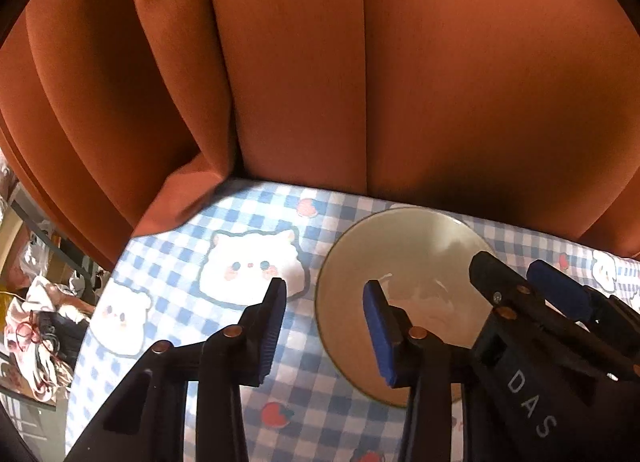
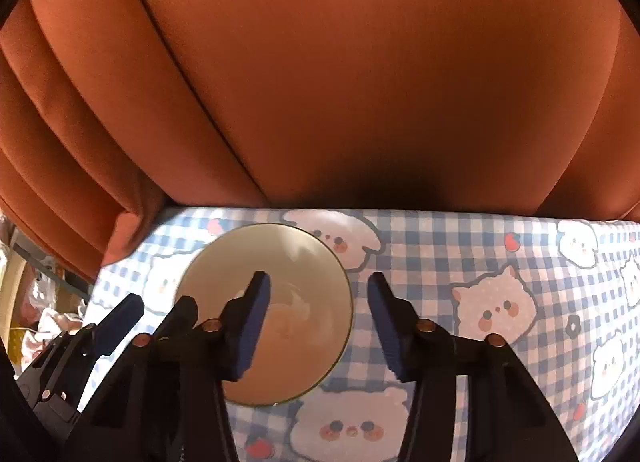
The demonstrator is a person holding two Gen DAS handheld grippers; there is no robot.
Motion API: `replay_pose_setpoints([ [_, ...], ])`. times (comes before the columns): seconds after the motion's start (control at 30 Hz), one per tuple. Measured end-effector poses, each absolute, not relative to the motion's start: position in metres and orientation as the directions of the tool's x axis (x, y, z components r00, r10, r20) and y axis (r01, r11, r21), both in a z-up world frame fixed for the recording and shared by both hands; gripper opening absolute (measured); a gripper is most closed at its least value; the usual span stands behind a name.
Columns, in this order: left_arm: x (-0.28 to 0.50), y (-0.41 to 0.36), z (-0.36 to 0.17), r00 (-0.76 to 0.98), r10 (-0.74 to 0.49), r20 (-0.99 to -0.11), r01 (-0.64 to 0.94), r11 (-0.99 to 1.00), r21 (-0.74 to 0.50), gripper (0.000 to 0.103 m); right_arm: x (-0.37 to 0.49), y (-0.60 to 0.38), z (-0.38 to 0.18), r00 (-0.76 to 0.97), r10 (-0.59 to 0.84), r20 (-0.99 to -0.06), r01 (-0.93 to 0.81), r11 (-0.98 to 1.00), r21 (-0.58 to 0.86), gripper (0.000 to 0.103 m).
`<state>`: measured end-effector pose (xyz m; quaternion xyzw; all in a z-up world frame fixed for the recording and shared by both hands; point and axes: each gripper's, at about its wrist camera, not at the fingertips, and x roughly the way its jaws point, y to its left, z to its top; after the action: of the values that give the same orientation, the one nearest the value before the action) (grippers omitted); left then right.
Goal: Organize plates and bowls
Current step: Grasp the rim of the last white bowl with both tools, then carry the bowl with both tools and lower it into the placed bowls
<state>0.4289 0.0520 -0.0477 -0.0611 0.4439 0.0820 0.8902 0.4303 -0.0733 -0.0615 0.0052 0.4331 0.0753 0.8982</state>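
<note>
Step in hand, by my reading: approach to a two-gripper pickup of the bowl (image 1: 404,286), not yet gripped. Left to right: the orange curtain (image 1: 280,81) hangs behind the checked tablecloth (image 1: 180,246); the left gripper (image 1: 324,326) has jaws apart with nothing pinched, and they straddle the bowl's left rim, inner finger over the basin. The bowl sits upright on the cloth near the far edge, empty (glare on the glaze). The right gripper (image 2: 316,322), jaws likewise apart and pinching nothing, brackets the right rim. Next move likely calls for lowering until each rim sits between pads, then closing evenly; uneven closing may tip it.
</note>
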Motion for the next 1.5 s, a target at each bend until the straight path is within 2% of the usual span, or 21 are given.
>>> replay_pose_setpoints([
  [0.17, 0.438, 0.048, -0.057, 0.576, 0.119, -0.809, -0.21, 0.978, -0.006, 0.038, 0.443, -0.074, -0.079, 0.598, 0.12, -0.792, -0.123, 0.991, 0.057, 0.041],
  [0.27, 0.443, 0.047, -0.061, 0.574, 0.116, -0.811, -0.198, 0.98, 0.0, 0.029, 0.448, -0.076, -0.087, 0.591, 0.124, -0.797, -0.121, 0.991, 0.064, 0.032],
  [0.33, 0.446, 0.047, -0.063, 0.571, 0.111, -0.813, -0.196, 0.981, -0.004, 0.023, 0.451, -0.077, -0.089, 0.587, 0.125, -0.8, -0.122, 0.99, 0.066, 0.023],
  [0.43, 0.449, 0.046, -0.066, 0.567, 0.101, -0.817, -0.183, 0.983, -0.006, 0.019, 0.454, -0.076, -0.091, 0.592, 0.118, -0.797, -0.124, 0.991, 0.054, 0.018],
  [1.13, 0.42, 0.047, -0.056, 0.534, 0.126, -0.836, -0.171, 0.985, 0.039, 0.017, 0.428, -0.074, -0.082, 0.572, 0.121, -0.811, -0.138, 0.989, 0.05, 0.018],
  [1.5, 0.376, 0.055, -0.026, 0.573, 0.082, -0.815, -0.143, 0.99, -0.001, 0.017, 0.38, -0.067, -0.051, 0.603, 0.077, -0.794, -0.091, 0.995, 0.027, 0.018],
])
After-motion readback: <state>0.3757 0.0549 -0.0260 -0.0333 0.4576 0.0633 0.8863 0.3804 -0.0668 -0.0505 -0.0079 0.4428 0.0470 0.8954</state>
